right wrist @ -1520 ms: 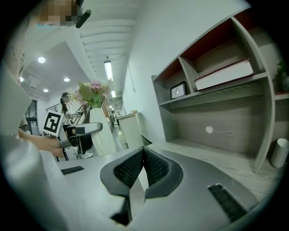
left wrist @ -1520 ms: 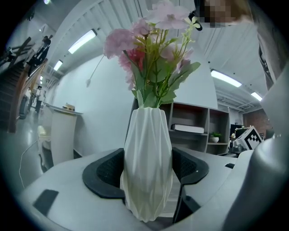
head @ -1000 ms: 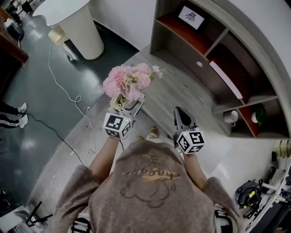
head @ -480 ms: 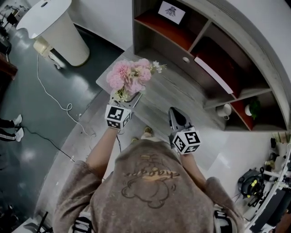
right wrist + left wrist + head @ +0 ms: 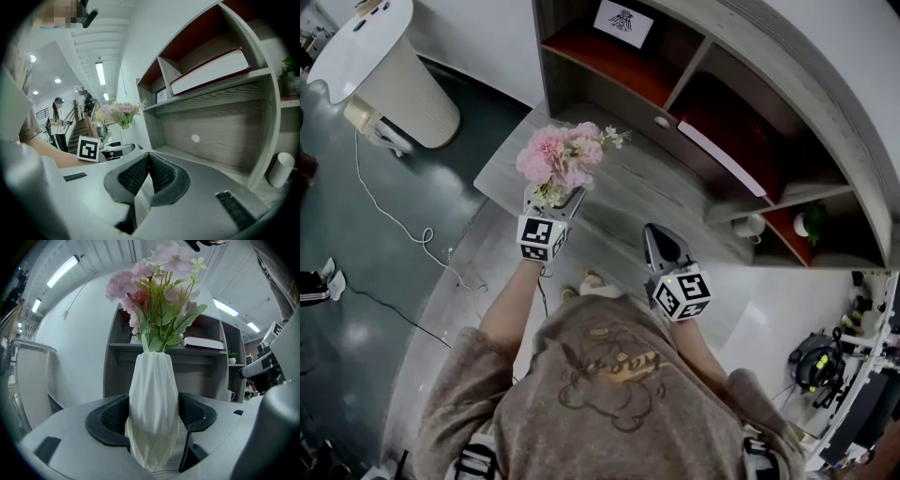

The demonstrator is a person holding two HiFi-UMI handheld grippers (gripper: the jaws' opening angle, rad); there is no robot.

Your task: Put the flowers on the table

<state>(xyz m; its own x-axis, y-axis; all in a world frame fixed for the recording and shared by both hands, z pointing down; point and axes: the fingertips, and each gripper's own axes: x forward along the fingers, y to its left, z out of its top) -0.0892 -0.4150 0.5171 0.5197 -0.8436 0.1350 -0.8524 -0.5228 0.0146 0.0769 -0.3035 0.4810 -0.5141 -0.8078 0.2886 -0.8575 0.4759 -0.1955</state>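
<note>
- The left gripper [image 5: 552, 201] is clamping the white faceted vase [image 5: 152, 399] of pink flowers [image 5: 562, 157], upper centre, over the grey wood-grain table [image 5: 675, 202].
- Setting down and releasing are seemingly remaining; the right gripper [image 5: 147, 171] is idling, jaws together, empty.

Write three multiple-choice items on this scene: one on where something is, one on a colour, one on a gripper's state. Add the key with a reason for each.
1. Where is the white vase?
A. on a shelf
B. between the left gripper's jaws
C. on the floor

2. What colour are most of the flowers?
A. yellow
B. blue
C. pink

3. How do the right gripper's jaws stand?
A. together, nothing between them
B. wide apart
C. clamped on a mug

Key:
1 B, the left gripper view shows both jaws against the vase's sides.
2 C, the blooms show pink in the head view.
3 A, the right gripper view shows the jaws meeting with nothing between them.
</note>
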